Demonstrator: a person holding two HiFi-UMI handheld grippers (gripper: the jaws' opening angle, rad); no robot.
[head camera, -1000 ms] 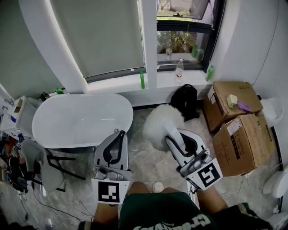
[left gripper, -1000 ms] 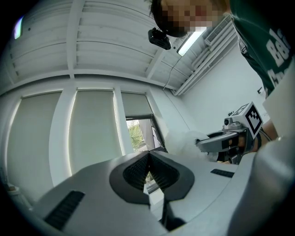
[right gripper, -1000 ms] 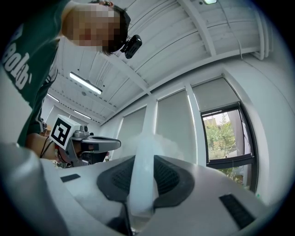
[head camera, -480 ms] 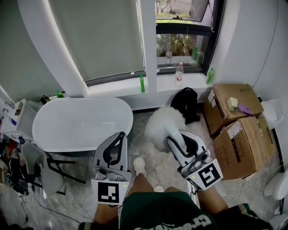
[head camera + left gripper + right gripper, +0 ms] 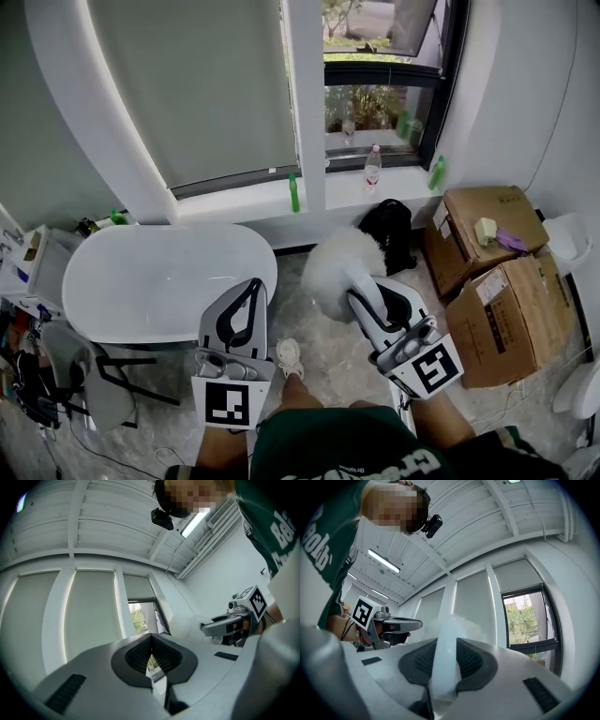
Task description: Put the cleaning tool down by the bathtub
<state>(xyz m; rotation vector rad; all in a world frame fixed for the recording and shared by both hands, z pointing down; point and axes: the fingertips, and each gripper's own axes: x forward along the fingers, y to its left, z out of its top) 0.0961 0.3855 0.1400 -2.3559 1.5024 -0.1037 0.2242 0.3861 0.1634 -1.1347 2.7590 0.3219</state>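
Tub (image 5: pixel 159 281): white and oval, ahead of you on your left, under the sill (image 5: pixel 234 199).
Duster (image 5: pixel 334 264): this is your cleaning tool. Its fluffy white head hangs above the floor (image 5: pixel 314 361) just right of the tub's right end, apart from the rim. Its white handle runs back towards you.
Right gripper (image 5: pixel 362 298): you have it clenched on the duster's handle, which stands between both pads. It is right of the tub.
Left gripper (image 5: pixel 251 287): the jaws are closed together with nothing between them. Its tips show at the tub's near right edge.
Shoe (image 5: pixel 290 354): your foot, on the floor nearer you than the tub, between your two grippers.
Bag (image 5: pixel 389 225): black, right of the tub, beyond the duster.
Boxes (image 5: pixel 502 281): cardboard, well right of the tub.
Green bottle (image 5: pixel 294 192): on the sill, behind the tub's right end.
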